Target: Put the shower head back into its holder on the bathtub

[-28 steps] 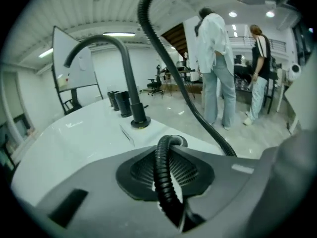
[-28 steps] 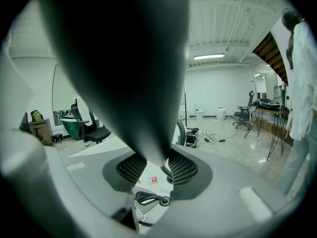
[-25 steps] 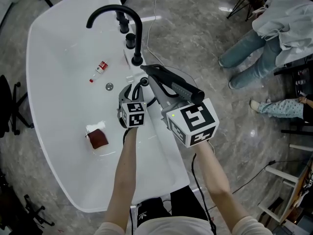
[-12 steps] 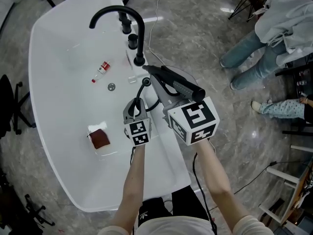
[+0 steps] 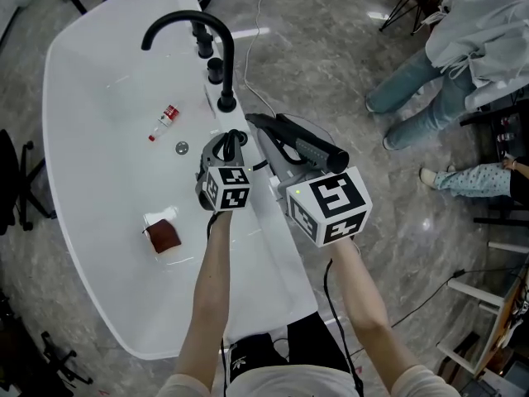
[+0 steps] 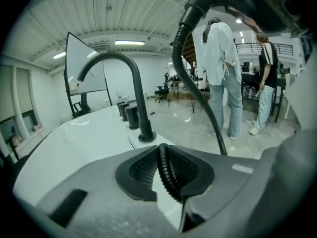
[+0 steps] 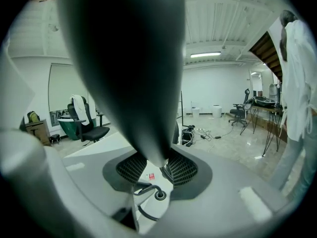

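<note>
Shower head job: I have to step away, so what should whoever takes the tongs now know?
Left tongs: jaws have just been closing and pinch the black hose above the bathtub rim.
Right tongs: shut on the shower head, held off the tub near the faucet.
Done: head and hose are in hand.
Left: seat the head in its holder, which I can't pick out here.

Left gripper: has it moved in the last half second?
Yes. The left gripper has moved up the head view toward the faucet base, its jaws closing further on the black hose.
</note>
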`<state>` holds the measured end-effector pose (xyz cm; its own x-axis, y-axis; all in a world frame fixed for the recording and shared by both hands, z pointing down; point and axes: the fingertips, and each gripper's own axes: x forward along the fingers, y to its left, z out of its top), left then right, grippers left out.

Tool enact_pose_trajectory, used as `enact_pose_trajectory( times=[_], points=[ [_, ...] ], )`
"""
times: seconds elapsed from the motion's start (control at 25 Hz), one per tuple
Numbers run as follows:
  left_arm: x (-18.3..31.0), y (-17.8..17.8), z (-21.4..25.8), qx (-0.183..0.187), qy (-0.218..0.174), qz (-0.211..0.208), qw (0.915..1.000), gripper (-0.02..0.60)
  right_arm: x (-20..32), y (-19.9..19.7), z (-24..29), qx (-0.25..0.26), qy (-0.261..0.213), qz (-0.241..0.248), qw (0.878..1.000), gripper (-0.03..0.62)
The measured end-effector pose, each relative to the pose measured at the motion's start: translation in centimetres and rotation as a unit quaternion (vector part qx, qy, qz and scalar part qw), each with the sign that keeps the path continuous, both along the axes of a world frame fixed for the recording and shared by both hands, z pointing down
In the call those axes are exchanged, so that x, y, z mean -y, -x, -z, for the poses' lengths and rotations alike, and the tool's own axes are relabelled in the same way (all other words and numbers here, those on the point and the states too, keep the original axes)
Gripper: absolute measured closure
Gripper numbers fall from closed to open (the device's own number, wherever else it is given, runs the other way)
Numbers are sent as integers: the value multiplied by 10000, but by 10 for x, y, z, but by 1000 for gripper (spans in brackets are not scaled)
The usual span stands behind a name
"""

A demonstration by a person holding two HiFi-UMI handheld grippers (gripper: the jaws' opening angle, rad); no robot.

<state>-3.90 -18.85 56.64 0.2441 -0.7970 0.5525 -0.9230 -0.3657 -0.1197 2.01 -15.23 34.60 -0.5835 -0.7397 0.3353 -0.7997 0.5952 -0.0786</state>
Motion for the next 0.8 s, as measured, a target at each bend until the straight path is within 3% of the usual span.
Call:
enact_pose_trajectory(
  times=[0.12,0.28,0.36,0.48,0.8],
  points=[
    [-27,-4,-30,218,415,-193,9987,522,2,1,5,49,-17,20,10000,456],
    [-14,-12,-42,299,568,-386,9972,522,2,6,11,-43,-138,132,9998,456],
    [-5,-15,-40,58,593,-387,9975,523,0,5,5,-46,-106,112,9999,456],
    [-23,-4,-36,-517,346,35,9981,472,-7,8,-6,-48,-4,152,9999,456],
    [-69,9,-25,-1222,309,812,9887,495,-7,8,-4,-146,-87,177,9997,456]
  ],
)
